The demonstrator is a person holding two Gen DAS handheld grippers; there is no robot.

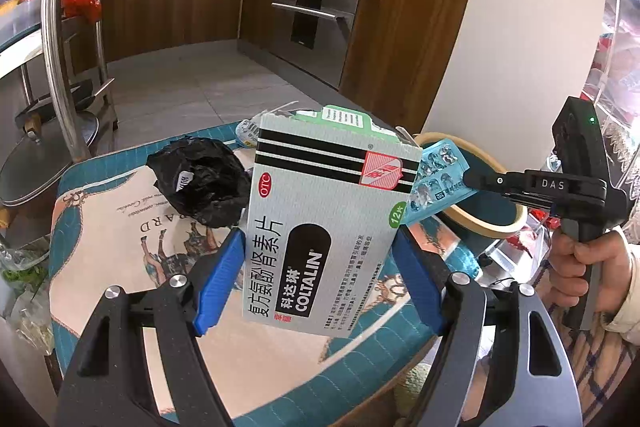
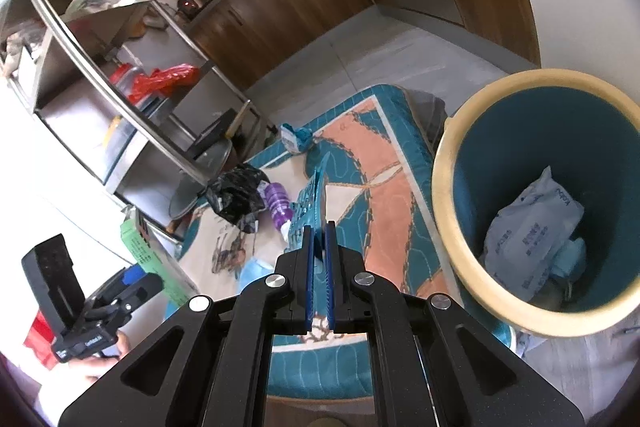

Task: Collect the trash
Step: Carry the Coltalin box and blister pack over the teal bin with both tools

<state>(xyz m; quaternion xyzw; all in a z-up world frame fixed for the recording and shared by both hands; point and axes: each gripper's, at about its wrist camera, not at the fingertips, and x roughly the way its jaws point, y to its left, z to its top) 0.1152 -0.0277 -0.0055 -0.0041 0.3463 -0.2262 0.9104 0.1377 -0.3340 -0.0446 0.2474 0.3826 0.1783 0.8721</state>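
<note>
My left gripper (image 1: 320, 267) clamps a white medicine box (image 1: 320, 227) printed COLTALIN, with black stripes and a torn-open green top flap, held upright above the patterned cloth. My right gripper (image 2: 319, 259) pinches a blue blister pack (image 2: 310, 199) edge-on, just left of the bin (image 2: 460, 247). The bin is round, teal inside with a cream rim, and already holds a pale wrapped packet (image 2: 532, 227). Left of the bin, on the cloth, lie a crumpled black plastic bag (image 2: 236, 197) and, touching it, a purple bottle (image 2: 280, 205).
</note>
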